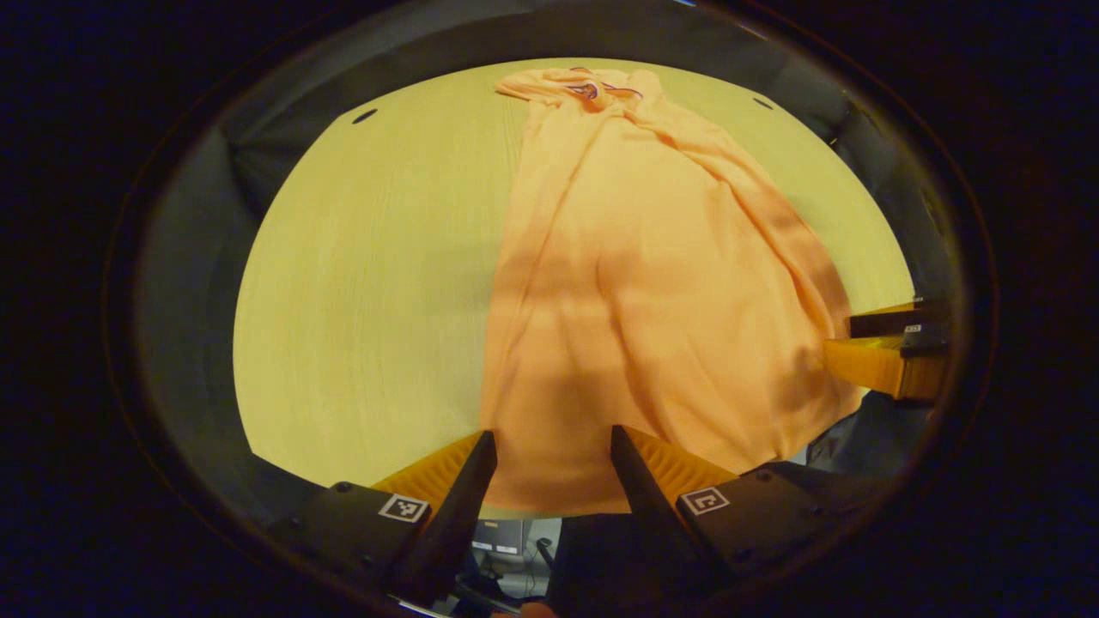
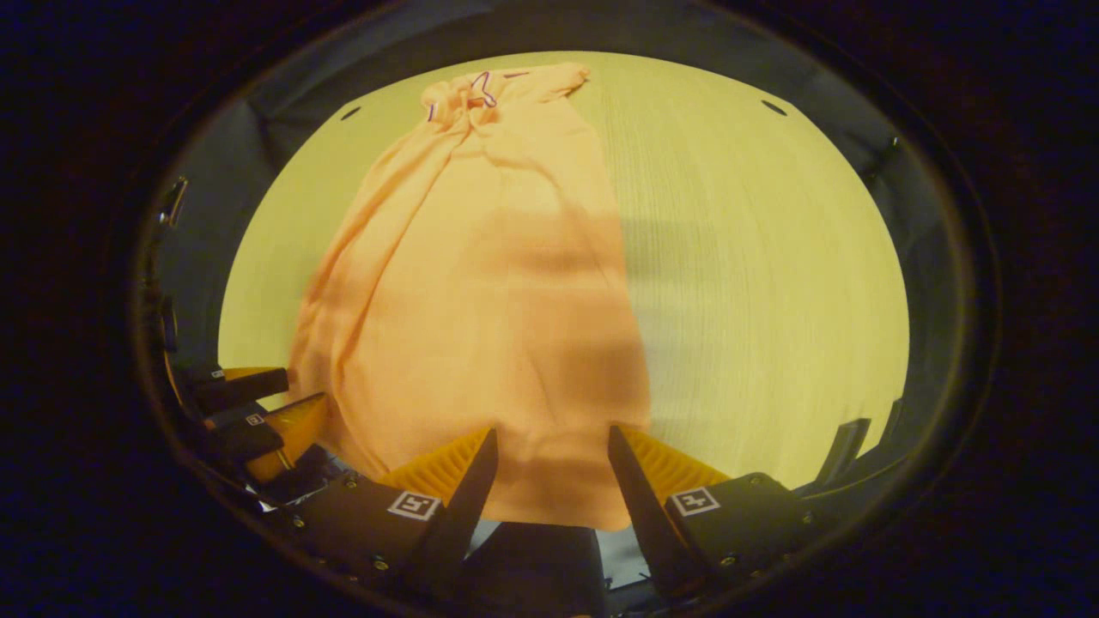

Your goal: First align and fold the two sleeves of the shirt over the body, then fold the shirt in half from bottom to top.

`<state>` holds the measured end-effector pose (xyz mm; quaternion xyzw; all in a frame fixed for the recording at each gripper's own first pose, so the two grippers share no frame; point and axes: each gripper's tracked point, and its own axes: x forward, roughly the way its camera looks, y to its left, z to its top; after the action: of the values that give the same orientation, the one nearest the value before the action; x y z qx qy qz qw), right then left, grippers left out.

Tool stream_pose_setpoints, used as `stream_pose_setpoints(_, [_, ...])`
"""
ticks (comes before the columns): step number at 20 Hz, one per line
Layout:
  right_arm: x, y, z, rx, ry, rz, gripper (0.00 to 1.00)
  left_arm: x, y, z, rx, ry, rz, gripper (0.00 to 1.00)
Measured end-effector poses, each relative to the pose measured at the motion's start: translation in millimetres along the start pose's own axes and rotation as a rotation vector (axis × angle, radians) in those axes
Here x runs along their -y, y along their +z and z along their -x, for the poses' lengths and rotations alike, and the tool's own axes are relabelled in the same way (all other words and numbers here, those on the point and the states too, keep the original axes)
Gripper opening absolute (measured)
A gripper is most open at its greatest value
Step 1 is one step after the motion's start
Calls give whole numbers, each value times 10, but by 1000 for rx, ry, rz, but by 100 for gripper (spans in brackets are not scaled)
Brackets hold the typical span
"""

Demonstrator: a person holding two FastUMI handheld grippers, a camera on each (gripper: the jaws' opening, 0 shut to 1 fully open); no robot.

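A peach-orange shirt lies lengthwise on the pale wooden table, collar at the far end and hem at the near edge. It is narrow and creased, with cloth gathered along its long sides. My left gripper is open at the hem's left corner, with the cloth lying between its spread fingers. My right gripper is open at the hem's right corner of the shirt, with cloth between its fingers too. The right gripper also appears at the right rim of the left gripper view, and the left gripper at the left rim of the right gripper view.
Bare tabletop stretches on both sides of the shirt. Small dark holes mark the far corners of the table. A dark booth wall rises behind the table's far edge.
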<state>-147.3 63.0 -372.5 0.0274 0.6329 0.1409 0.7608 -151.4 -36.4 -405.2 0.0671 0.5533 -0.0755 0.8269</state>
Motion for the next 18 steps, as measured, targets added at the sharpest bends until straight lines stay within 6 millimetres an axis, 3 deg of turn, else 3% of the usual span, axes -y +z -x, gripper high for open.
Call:
stream_pose_setpoints(3, [10, -117, -66, -46, -28, 10, 82, 2, -73, -55, -40, 9, -4, 95])
stream_pose_setpoints(4, [9, -133, -80, -57, -32, 10, 82, 23, -51, -58, -35, 8, -1, 91])
stream_pose_setpoints(7, [-3, -155, -125, -79, -53, 22, 82, 39, -33, -105, -73, 7, -12, 90])
stream_pose_setpoints(8, [3, -162, -137, -88, -67, 33, 77, 38, -30, -113, -90, 6, -5, 90])
stream_pose_setpoints(11, [-8, -164, -171, -127, -109, 65, 84, 23, -48, -112, -164, -18, 57, 90])
stream_pose_setpoints(18, [-34, -161, -156, -173, -107, 40, 88, 7, 27, -62, -181, -32, 88, 90])
